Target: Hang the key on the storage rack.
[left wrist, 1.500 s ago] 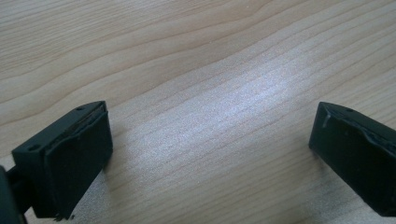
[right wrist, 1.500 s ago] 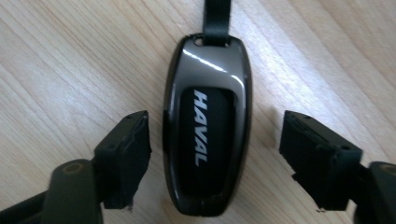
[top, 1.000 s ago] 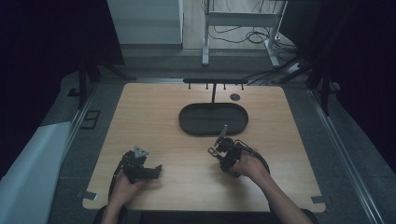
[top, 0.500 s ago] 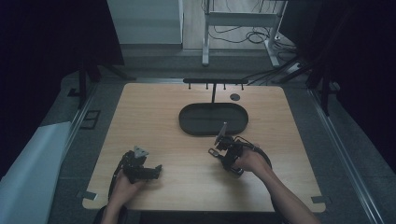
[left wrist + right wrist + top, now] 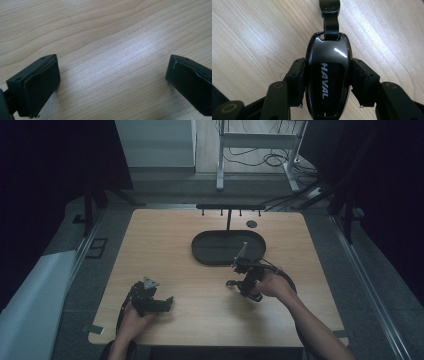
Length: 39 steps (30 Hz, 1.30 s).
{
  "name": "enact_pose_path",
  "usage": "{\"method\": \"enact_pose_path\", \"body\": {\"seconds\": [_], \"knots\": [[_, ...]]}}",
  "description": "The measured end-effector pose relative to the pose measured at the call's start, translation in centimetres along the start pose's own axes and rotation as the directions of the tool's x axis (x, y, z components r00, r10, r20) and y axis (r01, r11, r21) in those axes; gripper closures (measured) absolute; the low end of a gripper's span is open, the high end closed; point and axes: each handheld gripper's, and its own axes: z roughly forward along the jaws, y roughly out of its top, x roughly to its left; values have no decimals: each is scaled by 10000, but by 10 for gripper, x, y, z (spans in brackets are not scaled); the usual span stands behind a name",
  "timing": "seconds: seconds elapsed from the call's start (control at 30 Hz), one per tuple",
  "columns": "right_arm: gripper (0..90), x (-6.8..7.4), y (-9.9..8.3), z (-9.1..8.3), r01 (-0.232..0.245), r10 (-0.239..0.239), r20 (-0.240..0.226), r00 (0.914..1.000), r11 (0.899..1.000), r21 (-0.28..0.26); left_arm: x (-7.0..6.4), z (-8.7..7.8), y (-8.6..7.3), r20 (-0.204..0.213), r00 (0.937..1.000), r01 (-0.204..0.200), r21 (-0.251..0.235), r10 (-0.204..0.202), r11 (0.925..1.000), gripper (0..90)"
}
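A glossy black car key fob (image 5: 327, 57) marked HAVAL lies lengthwise between the jaws of my right gripper (image 5: 327, 77), which is shut on its sides. A black strap (image 5: 330, 22) runs from the fob's far end over the wooden table. In the high view the right gripper (image 5: 240, 272) sits just in front of the black oval tray (image 5: 200, 251). My left gripper (image 5: 165, 302) rests near the table's front left. Its jaws stand wide open over bare wood (image 5: 112, 67), with nothing between them.
A low black rack with several small hooks (image 5: 230, 207) stands behind the tray, and a small dark disc (image 5: 251, 224) lies beside it. The light wooden table (image 5: 160, 245) has floor and dark stands around it.
The right hand has edged slightly toward the tray, still holding the key fob. The left gripper has not moved.
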Motion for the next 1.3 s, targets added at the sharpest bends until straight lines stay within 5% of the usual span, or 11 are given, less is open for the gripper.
{"method": "enact_pose_path", "body": {"seconds": [1.3], "knots": [[486,-58,8,-86,-1273,1268,-157,9918,9911,-384,0,0,0,0,10000,-13,3,13,10000,0]]}}
